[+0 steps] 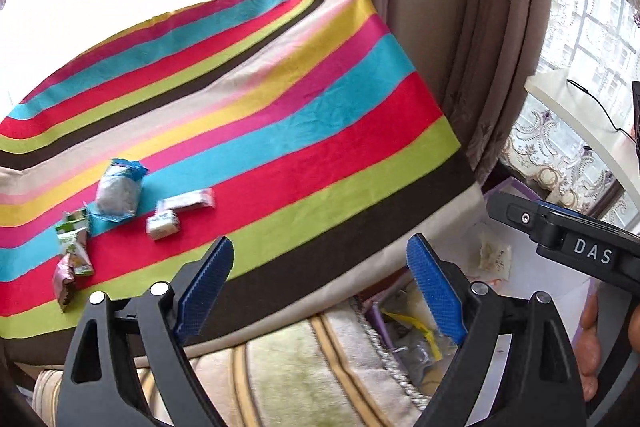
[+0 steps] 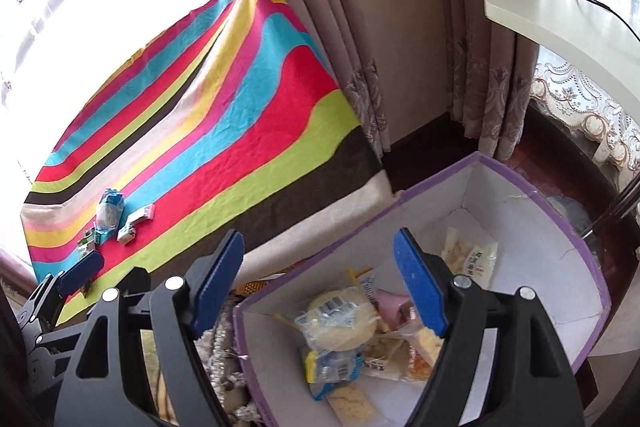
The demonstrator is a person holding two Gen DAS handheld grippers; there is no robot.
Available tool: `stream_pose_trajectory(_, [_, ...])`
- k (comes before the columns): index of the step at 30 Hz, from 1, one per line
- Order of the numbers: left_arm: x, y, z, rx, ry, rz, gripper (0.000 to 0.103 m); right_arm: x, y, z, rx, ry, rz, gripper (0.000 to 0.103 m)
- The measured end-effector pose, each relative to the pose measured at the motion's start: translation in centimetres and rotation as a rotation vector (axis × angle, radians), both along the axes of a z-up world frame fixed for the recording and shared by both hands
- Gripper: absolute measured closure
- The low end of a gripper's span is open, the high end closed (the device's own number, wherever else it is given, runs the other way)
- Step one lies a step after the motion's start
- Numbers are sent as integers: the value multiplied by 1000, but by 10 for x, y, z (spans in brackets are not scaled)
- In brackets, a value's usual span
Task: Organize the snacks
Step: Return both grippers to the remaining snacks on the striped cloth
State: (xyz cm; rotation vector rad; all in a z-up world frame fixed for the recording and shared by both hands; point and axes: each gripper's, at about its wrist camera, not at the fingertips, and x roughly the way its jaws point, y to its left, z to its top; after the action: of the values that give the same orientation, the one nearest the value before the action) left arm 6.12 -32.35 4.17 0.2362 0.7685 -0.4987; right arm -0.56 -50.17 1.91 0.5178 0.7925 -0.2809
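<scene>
On the left of the left wrist view, a small cluster of snacks lies on the striped cloth [image 1: 280, 131]: a green-and-brown wrapped pair [image 1: 72, 255] farthest left, a round cake in a blue-edged clear wrapper [image 1: 119, 191] just right and farther back, then a small white packet [image 1: 162, 225] and a long white bar [image 1: 188, 201], touching or nearly so. All sit left of and beyond the left gripper [image 1: 320, 287], well apart from its blue pads. Left gripper: jaws spread wide, nothing between them; it hangs over the near edge of the cloth and a plush beige blanket [image 1: 288, 367]. Right of it, part of the right gripper's black body marked "DAS" crosses the frame. Right wrist view: same snack cluster at far left on the cloth, the round cake [image 2: 109, 213] most distinct. Right gripper [image 2: 320, 279]: jaws wide apart, holding nothing, poised above the near left corner of a purple-rimmed box [image 2: 520, 187]. Inside the box, a round pale cake in clear wrap [image 2: 344, 319] lies between and just below the pads, with a blue-printed packet [image 2: 332, 367] nearer and a white packet [image 2: 470, 255] farther right. Curtains [image 2: 280, 7] hang behind; a white shelf [image 2: 560, 15] juts at far right.
</scene>
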Motion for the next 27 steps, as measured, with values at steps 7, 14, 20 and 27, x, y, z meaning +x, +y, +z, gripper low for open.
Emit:
stream_pose_trajectory(7, [16, 62, 10, -21, -66, 114, 22, 32, 64, 10, -5, -39, 74, 26])
stream_pose_trajectory(14, [31, 127, 9, -59, -50, 214, 23, 58, 121, 7, -17, -2, 182, 26])
stream_pose_trajectory(20, [43, 179, 3, -107, 20, 282, 23, 75, 151, 2, -41, 41, 257, 26])
stream_pose_trajectory(27, [62, 241, -11, -146, 112, 358, 31, 90, 172, -3, -78, 85, 326, 26])
